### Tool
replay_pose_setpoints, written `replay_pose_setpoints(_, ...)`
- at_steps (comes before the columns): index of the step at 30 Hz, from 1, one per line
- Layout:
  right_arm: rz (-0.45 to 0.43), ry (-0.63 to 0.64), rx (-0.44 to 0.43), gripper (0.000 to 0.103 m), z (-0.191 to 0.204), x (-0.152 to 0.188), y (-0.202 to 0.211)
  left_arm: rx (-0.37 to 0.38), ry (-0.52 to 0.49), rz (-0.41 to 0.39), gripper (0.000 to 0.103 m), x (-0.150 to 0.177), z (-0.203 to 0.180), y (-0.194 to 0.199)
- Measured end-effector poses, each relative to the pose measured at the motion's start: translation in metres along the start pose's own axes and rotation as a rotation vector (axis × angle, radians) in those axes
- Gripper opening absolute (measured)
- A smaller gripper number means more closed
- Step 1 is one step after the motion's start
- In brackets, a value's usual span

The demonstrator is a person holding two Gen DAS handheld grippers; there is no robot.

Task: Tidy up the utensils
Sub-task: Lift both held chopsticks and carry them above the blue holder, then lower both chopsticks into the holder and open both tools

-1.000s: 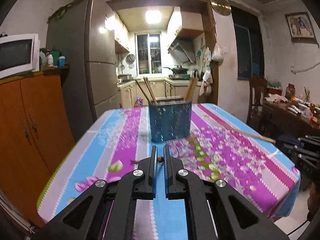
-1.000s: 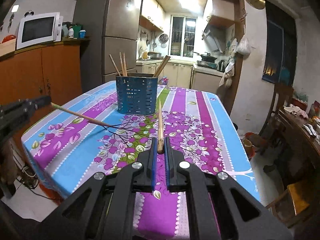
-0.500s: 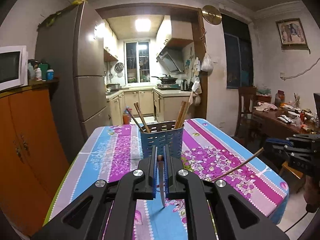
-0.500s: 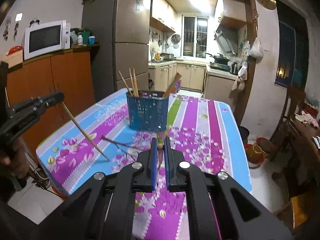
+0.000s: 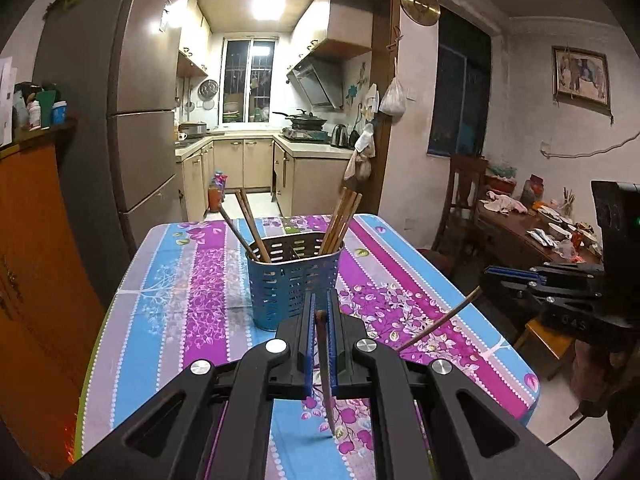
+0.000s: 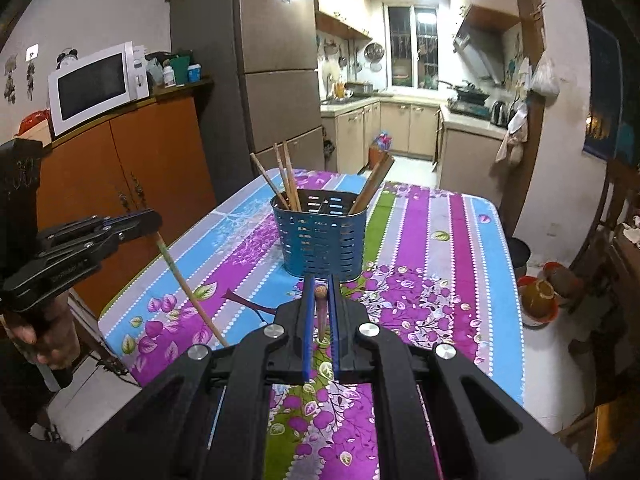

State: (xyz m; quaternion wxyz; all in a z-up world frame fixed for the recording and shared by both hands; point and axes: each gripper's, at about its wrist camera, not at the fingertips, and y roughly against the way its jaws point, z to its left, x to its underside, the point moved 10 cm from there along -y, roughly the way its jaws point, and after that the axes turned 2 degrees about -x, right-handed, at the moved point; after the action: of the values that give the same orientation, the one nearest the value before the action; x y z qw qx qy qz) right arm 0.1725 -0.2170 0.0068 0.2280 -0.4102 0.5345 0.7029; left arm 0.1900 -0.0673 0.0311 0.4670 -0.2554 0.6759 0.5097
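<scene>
Two grippers are up over the table (image 5: 168,312), and each one is clamped on a chopstick. My left gripper (image 5: 320,320) squeezes its chopstick (image 5: 325,368) near the thick end, and the thin end hangs down toward the flowery cloth. My right gripper (image 6: 319,300) squeezes the other chopstick (image 6: 321,312) the same way, pointing down. Just past both grippers stands the blue holder (image 5: 294,276) with little slots. More chopsticks (image 5: 342,220) lean inside it, some on its left side and some on its right.
</scene>
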Motion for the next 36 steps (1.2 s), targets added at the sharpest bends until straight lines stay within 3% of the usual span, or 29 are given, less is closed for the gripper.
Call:
replay_pose_setpoints(7, 0.011, -0.007, -0.025, 0.005, 0.002, -0.031, 0.002, -0.015, -0.031, -0.018, 0.007, -0.039, 0.004, -0.007)
replay_pose_setpoints(16, -0.047, -0.015, -0.051, 0.005, -0.002, -0.105, 0.016, -0.055, -0.078, -0.091, 0.007, -0.132, 0.008, -0.011)
replay_pose_setpoints(25, -0.078, -0.016, 0.018, 0.005, -0.02, -0.182, -0.005, -0.11, -0.104, -0.138, 0.007, -0.213, 0.013, -0.041)
replay_pose_setpoints(30, -0.049, -0.03, 0.049, 0.005, -0.032, -0.198, -0.037, -0.124, -0.104, -0.106, 0.007, -0.224, 0.018, -0.076)
replay_pose_setpoints(36, 0.007, -0.049, 0.068, 0.005, -0.043, -0.198, -0.074, -0.137, -0.112, -0.022, 0.007, -0.212, 0.025, -0.123)
